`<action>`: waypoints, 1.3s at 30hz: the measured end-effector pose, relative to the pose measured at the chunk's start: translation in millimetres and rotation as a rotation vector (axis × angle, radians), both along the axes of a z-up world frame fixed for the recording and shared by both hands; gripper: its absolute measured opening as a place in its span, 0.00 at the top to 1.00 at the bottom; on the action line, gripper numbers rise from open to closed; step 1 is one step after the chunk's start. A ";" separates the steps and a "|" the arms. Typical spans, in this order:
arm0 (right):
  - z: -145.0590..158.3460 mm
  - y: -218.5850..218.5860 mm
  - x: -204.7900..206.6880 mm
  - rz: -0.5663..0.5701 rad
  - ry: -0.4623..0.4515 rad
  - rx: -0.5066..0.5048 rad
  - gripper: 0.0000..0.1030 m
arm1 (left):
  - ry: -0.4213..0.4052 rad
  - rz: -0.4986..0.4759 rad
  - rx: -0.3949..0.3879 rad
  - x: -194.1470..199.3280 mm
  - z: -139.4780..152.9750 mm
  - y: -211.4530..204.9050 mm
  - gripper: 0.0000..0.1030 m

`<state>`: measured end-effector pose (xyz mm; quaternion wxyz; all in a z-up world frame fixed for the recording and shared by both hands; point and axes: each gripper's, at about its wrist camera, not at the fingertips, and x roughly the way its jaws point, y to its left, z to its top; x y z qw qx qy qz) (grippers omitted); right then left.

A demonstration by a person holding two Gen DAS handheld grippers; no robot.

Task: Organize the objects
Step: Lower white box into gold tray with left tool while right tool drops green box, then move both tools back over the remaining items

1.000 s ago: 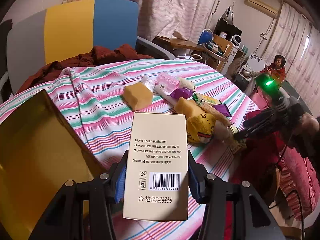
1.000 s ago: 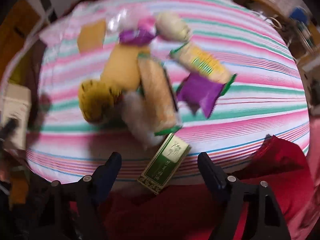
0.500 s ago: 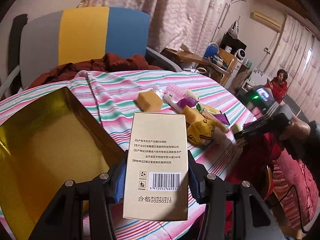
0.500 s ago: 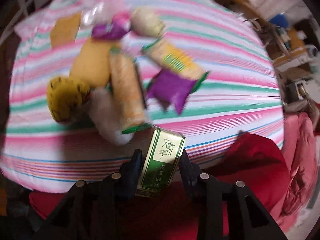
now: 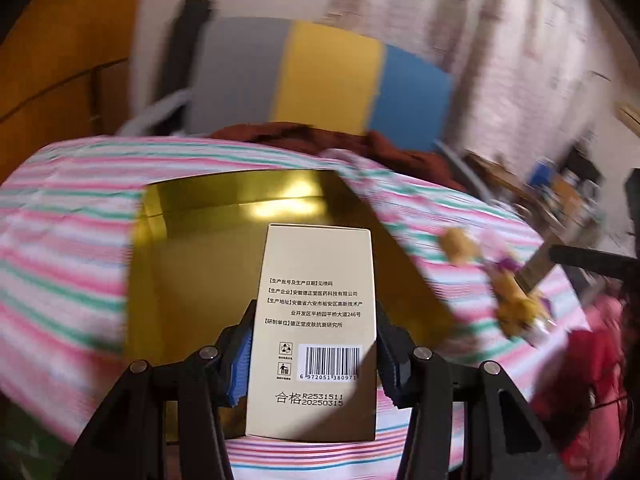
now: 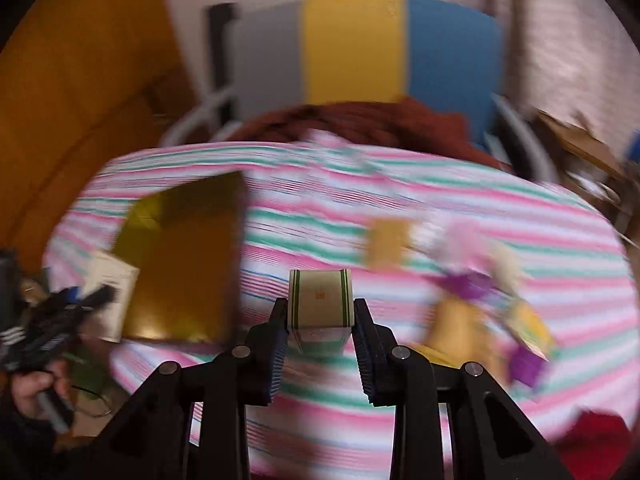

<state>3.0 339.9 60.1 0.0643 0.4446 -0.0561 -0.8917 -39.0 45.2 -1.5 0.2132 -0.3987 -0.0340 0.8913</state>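
With the left gripper (image 5: 314,354) clamping the tall beige cardboard carton (image 5: 316,320), lower it squarely into the shiny gold open box (image 5: 208,248) just ahead, while the right gripper (image 6: 320,334) grips its small green-striped carton (image 6: 321,300).

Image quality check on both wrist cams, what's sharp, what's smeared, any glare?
Left wrist: held beige box sharp, print readable; background motion-blurred; glare on gold tray. Right wrist: gripper and green-striped box fairly sharp, tablecloth and snacks smeared.
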 end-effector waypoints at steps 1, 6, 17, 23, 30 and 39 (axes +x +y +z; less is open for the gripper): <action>-3.2 -21.1 -11.0 0.044 -0.001 -0.030 0.70 | -0.002 0.038 -0.014 -2.7 -2.5 -10.8 0.50; -25.1 -112.2 -47.5 0.207 -0.035 -0.091 0.69 | -0.030 0.175 -0.062 -10.9 -17.3 -45.7 0.49; -60.4 -152.3 -34.3 0.308 -0.085 -0.073 0.30 | 0.020 0.270 -0.066 2.9 -10.4 -70.7 0.43; -51.7 -144.1 -14.3 0.264 0.057 0.052 0.00 | 0.050 0.254 -0.078 6.3 2.2 -54.7 0.43; -35.9 -141.6 -4.2 0.217 0.196 0.139 0.00 | 0.056 0.230 -0.105 11.3 2.5 -37.3 0.43; -12.9 -109.3 11.5 -0.061 0.357 0.191 0.00 | 0.095 0.195 -0.127 19.7 7.9 -23.1 0.42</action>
